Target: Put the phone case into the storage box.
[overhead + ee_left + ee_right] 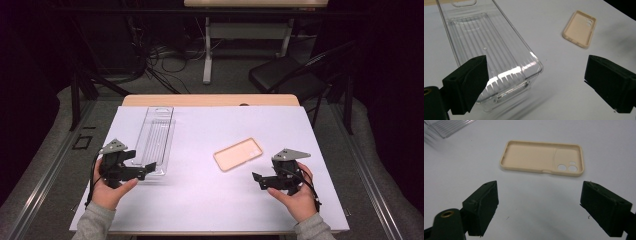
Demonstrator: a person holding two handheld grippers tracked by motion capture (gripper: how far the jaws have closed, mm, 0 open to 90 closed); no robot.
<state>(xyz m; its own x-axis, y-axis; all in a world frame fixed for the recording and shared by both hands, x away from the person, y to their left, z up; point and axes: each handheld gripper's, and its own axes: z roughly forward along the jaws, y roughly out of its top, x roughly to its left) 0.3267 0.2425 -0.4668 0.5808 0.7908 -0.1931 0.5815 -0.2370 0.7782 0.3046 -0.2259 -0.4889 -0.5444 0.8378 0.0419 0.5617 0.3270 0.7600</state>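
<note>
Item: beige soft phone case point(541, 160), lying hollow side up just ahead of right tool point(260, 179), jaws wide. Left tool point(146, 171), wide, beside clear ribbed plastic tray point(155, 140). Step: approach. Next: likely close on case edge.

1. White table sheet point(210, 200) covers the tabletop; everything lies on it.
2. Clear tray point(156, 140) on the left half, long axis running away from the person.
3. Phone case point(238, 154) right of the tray, well apart, lying open side up.
4. Left gripper point(145, 172) at the tray's near end, jaws wide.
5. Right gripper point(260, 180) just before the phone case, not touching.
6. Folding chair point(287, 77) on the floor behind the table, to the right.
</note>
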